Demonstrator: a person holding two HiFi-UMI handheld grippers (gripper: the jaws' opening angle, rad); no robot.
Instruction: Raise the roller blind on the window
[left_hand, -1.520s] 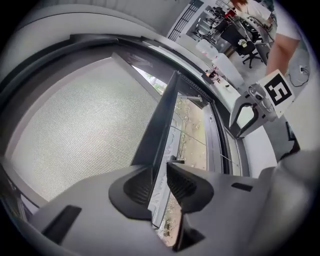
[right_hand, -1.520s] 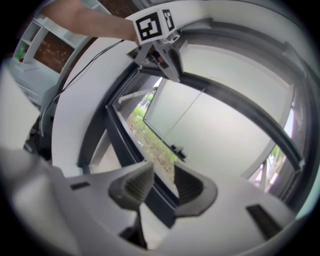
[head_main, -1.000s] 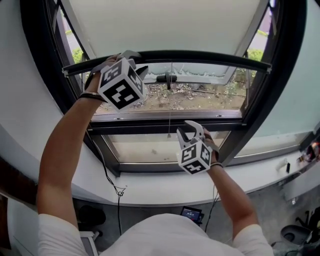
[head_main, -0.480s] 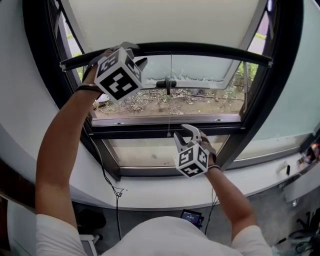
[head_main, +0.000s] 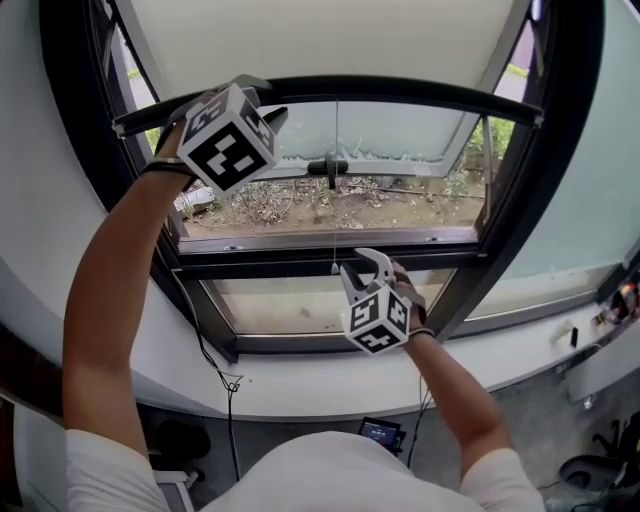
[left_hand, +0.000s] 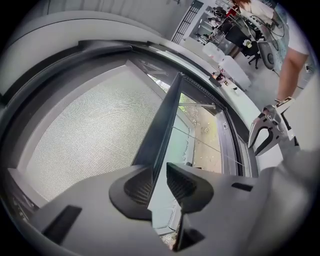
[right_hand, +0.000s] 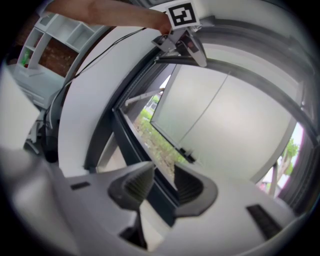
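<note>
The cream roller blind (head_main: 330, 35) covers the top of the window and ends in a dark bottom bar (head_main: 400, 92). My left gripper (head_main: 265, 100) is shut on that bar near its left end. In the left gripper view the bar (left_hand: 162, 125) runs between the pads of the left gripper (left_hand: 159, 182), with the blind's mesh (left_hand: 90, 130) to its left. A thin pull cord (head_main: 335, 200) hangs from the bar's middle. Its end hangs just left of my right gripper (head_main: 365, 270), which is open, level with the lower frame rail. Nothing shows between the jaws of the right gripper (right_hand: 162, 184).
Below the bar, a tilted-out pane with a dark handle (head_main: 328, 166) shows ground with dry plants outside. The dark window frame (head_main: 330, 262) sits above a white sill (head_main: 300, 375). A black cable (head_main: 215, 350) hangs at the sill's left, and desks stand further off (left_hand: 235, 30).
My left gripper has risen and carried the bottom bar up with it, so more of the window shows below. The right gripper has stayed almost where it was.
</note>
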